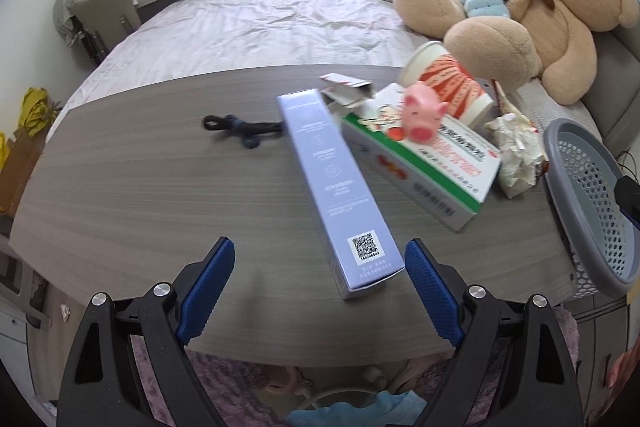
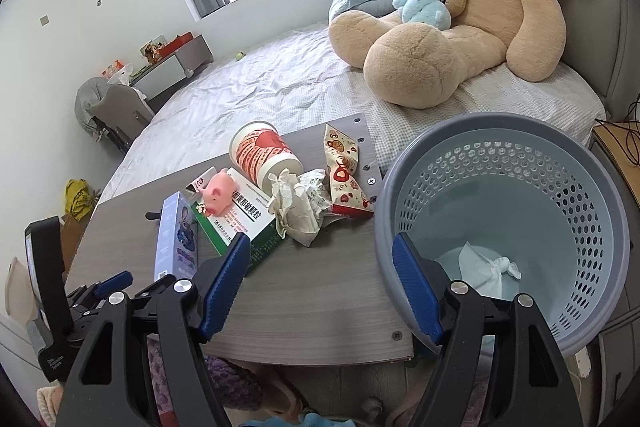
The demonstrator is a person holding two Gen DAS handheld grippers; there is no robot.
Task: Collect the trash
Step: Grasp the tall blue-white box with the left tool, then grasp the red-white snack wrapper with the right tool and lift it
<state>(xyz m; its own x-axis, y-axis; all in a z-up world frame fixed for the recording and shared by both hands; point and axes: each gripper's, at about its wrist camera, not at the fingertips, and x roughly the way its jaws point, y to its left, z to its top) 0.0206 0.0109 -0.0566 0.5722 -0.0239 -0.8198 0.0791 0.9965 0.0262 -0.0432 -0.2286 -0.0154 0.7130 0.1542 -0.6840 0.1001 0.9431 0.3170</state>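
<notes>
A long lavender box lies on the grey wooden table. Its near end sits between the fingers of my left gripper, which is open; neither pad presses on it. To the right are a green-and-white medicine box with a pink pig toy on it, a tipped red-and-white paper cup, crumpled paper and a printed snack wrapper. My right gripper is open and empty, its right finger in front of the rim of the grey mesh basket. A white tissue lies in the basket.
A black cord lies on the table left of the lavender box. Behind the table is a bed with a big teddy bear and pillows. The basket leans at the table's right end.
</notes>
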